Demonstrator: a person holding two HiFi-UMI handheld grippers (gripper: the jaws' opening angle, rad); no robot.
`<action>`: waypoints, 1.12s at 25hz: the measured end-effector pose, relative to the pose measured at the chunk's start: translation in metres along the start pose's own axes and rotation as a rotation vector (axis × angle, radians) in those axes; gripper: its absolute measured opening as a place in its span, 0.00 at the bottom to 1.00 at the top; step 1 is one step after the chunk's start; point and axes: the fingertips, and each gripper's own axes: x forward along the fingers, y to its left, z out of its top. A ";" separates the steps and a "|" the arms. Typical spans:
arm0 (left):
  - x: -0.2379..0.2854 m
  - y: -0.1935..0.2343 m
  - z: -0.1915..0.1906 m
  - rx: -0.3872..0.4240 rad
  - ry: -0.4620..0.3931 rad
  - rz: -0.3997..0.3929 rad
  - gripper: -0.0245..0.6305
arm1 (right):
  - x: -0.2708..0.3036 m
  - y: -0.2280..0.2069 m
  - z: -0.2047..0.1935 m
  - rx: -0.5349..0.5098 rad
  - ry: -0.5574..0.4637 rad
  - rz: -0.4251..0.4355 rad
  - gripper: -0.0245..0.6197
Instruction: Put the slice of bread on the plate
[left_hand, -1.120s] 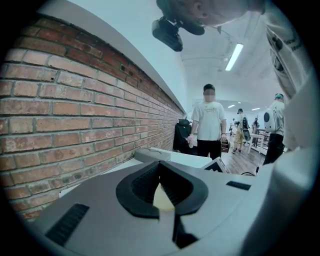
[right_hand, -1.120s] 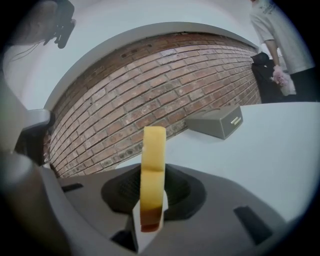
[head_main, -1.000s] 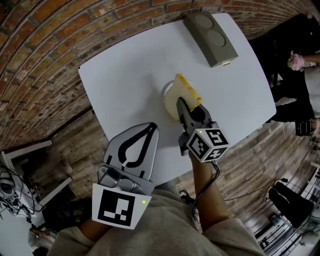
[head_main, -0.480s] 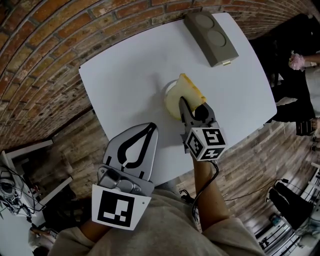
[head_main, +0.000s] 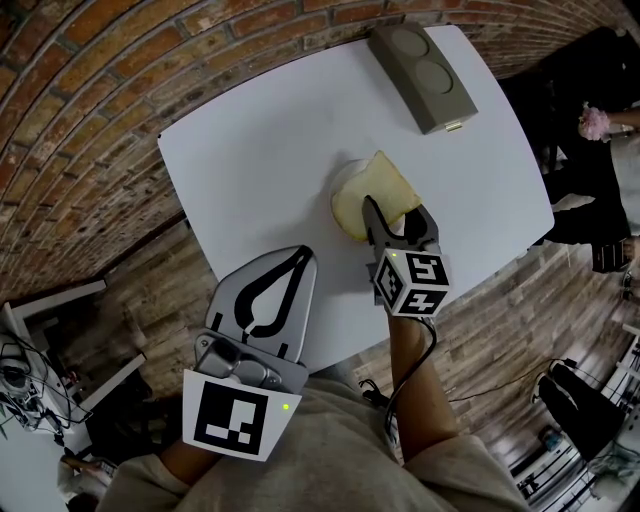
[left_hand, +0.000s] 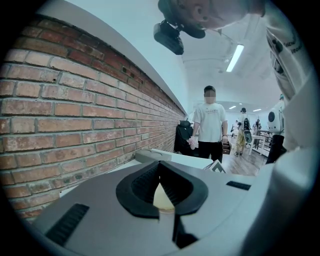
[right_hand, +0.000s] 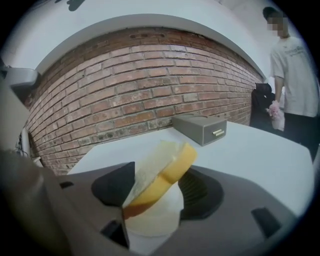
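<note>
The right gripper (head_main: 395, 220) is seen with its jaws opening – the slice of bread (head_main: 385, 185) stands loosely between them, no longer clamped. The slice is tilted, its lower edge down on the small white plate (head_main: 336, 182) and its crust side raised toward the right jaw. The plate is set near the middle of a white table (head_main: 250, 150); a grey box (head_main: 420, 65) is placed at the far corner, well apart. The left gripper (head_main: 302, 254) is held at the table's near edge – jaws pressed together, nothing gripped.
</note>
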 end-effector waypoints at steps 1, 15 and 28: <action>0.000 0.000 0.000 -0.002 0.000 0.000 0.05 | 0.000 -0.001 -0.001 -0.001 0.003 -0.007 0.44; -0.004 0.003 0.000 0.001 -0.005 -0.007 0.05 | 0.001 -0.025 -0.011 0.018 0.056 -0.116 0.69; -0.008 0.005 0.002 0.003 -0.012 -0.011 0.05 | -0.003 -0.028 -0.011 -0.011 0.051 -0.162 0.71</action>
